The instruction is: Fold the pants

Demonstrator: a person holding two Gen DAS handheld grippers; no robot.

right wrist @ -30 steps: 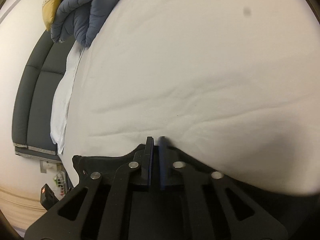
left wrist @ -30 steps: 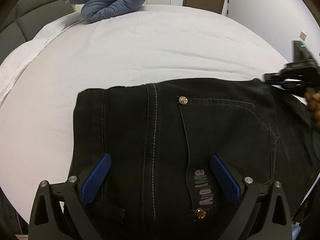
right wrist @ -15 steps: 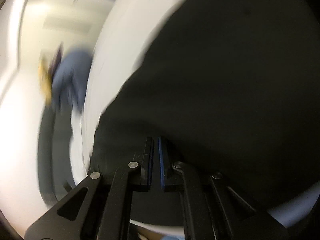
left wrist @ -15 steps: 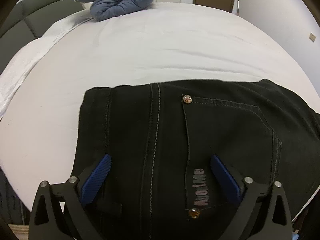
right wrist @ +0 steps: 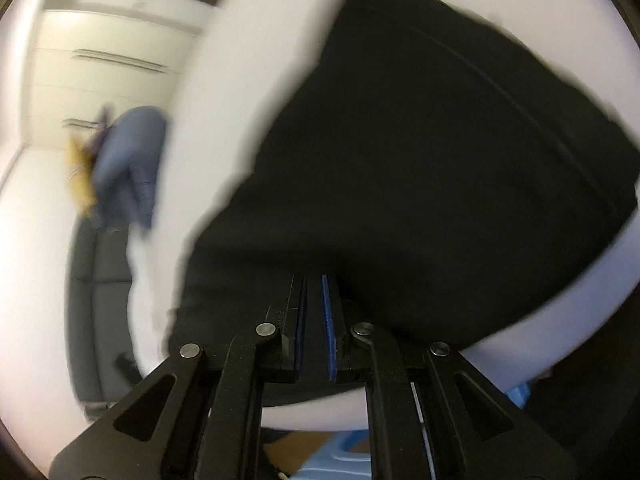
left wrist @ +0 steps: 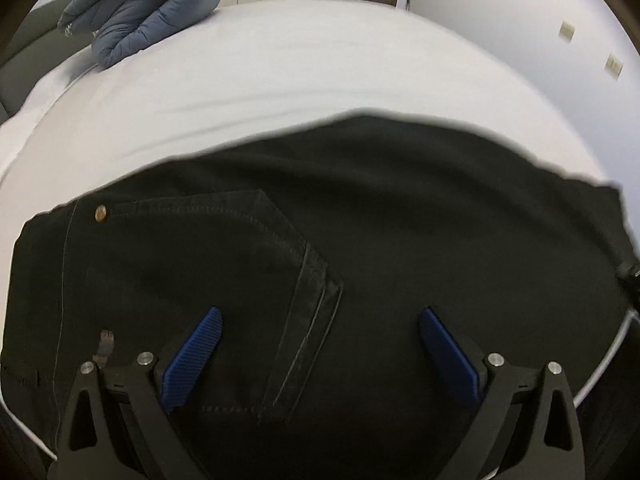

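Black pants [left wrist: 360, 240] lie on a white bed [left wrist: 320, 64], back pocket and a metal rivet [left wrist: 101, 213] facing up. My left gripper [left wrist: 320, 344] is open, its blue pads wide apart just above the pocket area. In the blurred right wrist view the pants [right wrist: 440, 160] fill the middle, partly lifted off the bed [right wrist: 224, 128]. My right gripper [right wrist: 314, 316] is nearly closed with a narrow slit between the pads. Black cloth lies right at its tips, but whether it is pinched is unclear.
A rolled blue-grey duvet [left wrist: 148, 16] lies at the far left of the bed, with a yellow item behind it. A grey headboard [left wrist: 24, 60] is at the left. A door and wall sockets are beyond. Blue plastic [right wrist: 344, 456] shows below the bed edge.
My left gripper has shifted right along the pants, so the pocket now sits at the left. My right gripper swung fast from the bare sheet; the pants now fill its view.
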